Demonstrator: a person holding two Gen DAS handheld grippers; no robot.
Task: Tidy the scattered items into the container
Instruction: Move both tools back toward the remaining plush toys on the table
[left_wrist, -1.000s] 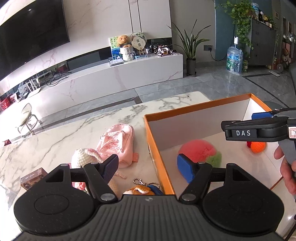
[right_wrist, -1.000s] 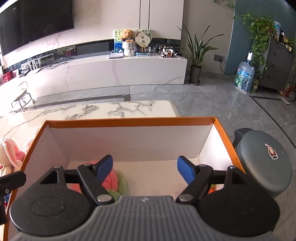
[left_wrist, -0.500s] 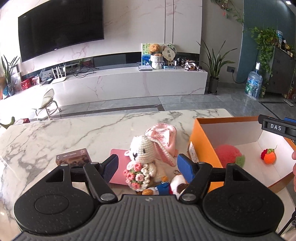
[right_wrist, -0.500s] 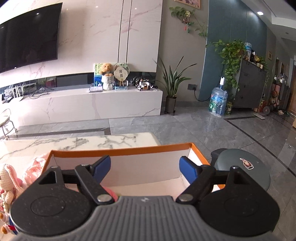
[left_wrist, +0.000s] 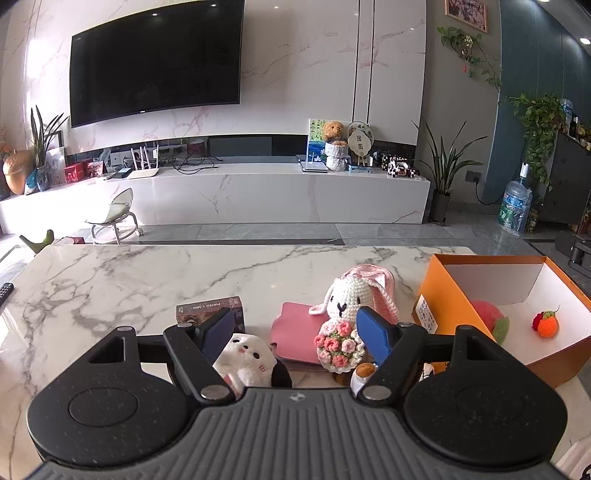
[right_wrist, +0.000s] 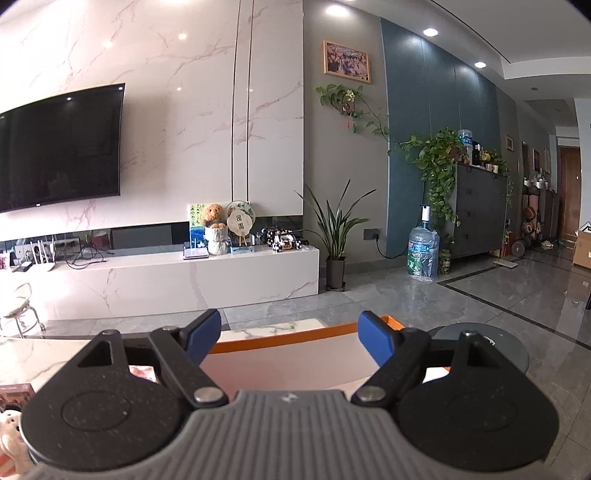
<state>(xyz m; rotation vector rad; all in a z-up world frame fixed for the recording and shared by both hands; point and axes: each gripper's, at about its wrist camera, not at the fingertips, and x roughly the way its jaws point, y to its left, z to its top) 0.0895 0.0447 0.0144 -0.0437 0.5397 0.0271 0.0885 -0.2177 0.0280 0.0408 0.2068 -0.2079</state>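
On marble table (left_wrist: 147, 273), scattered toys, orange box (left_wrist: 439, 295)

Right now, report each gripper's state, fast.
Left gripper: open, holding nothing, above the white crocheted bunny with pink bouquet.
Right gripper: open, holding nothing, above the orange cardboard box.

The left gripper's (left_wrist: 297, 326) body is covering the lower part of the white plush (left_wrist: 245, 360), and its right finger (left_wrist: 373, 334) is hiding the small toys (left_wrist: 364, 371) behind it, too little showing to identify. The orange box's (left_wrist: 443, 295) near wall is cutting off the red-and-green plush (left_wrist: 491, 317). In the right wrist view, the right gripper (right_wrist: 290, 334) is blocking most of the box (right_wrist: 280, 338), and a pale toy (right_wrist: 9, 432) is running off the left edge.
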